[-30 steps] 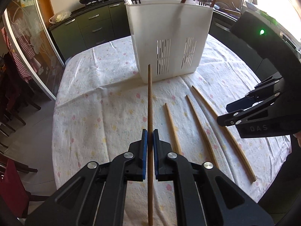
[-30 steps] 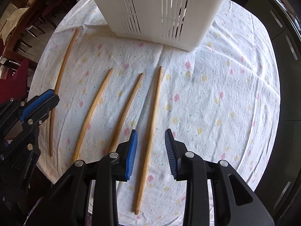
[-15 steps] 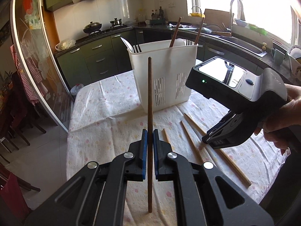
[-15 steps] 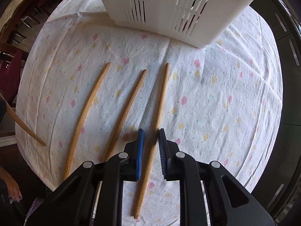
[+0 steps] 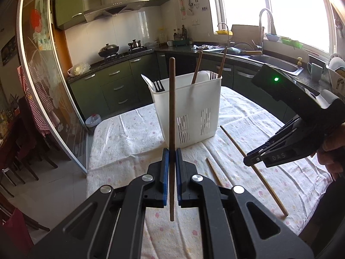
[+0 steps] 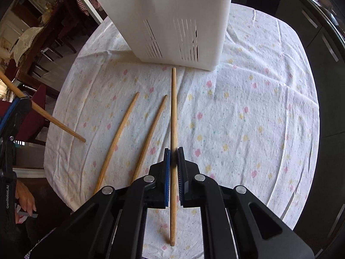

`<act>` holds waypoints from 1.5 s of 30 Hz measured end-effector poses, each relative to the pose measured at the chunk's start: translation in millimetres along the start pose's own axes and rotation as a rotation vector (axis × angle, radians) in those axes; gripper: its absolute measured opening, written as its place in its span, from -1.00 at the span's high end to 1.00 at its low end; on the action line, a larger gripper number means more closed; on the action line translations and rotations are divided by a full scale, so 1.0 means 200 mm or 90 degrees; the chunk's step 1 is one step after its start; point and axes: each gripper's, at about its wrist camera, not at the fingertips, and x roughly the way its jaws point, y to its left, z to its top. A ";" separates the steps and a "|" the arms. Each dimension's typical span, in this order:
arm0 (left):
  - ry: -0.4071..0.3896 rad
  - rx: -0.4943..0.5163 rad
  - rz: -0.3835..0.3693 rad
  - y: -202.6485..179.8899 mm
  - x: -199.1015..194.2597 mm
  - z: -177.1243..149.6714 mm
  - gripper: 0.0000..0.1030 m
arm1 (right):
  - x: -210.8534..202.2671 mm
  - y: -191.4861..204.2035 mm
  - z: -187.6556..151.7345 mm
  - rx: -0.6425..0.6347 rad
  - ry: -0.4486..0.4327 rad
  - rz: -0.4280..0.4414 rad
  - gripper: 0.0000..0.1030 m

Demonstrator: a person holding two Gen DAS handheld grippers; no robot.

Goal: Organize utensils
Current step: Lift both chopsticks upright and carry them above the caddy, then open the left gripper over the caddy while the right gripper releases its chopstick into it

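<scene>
Left claw (image 5: 170, 157) w/ blue pads is clamped on a dark brown wooden chopstick (image 5: 171, 116), held upright above the flowery white tablecloth (image 5: 129, 138); a sec ago that stick was down near the cloth and pointing at the caddy, now it's raised, its tip showing above the rim of the white slotted plastic utensil caddy (image 5: 194, 108). Caddy stands at the table's middle, w/ two brown sticks (image 5: 197, 67), a fork (image 5: 158, 85) and a spoon (image 5: 146, 81) poking out the top.

Right claw (image 6: 173, 157) was spread wide over a pale wooden chopstick (image 6: 173, 112) a sec ago; now it's pinched tight on it, approx. mid-length, stick lifted off the cloth and aimed at the caddy's base. Two more pale chopsticks (image 6: 120, 133) lie flat just left of it, side by side, not touching.

From the left cam, right claw hangs over the table's right side, one loose stick running under it; whether others lie behind it I can't tell.
</scene>
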 end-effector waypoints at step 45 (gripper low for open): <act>-0.090 -0.117 -0.015 0.07 0.36 0.48 0.42 | -1.22 0.00 0.27 0.011 -0.412 0.021 0.86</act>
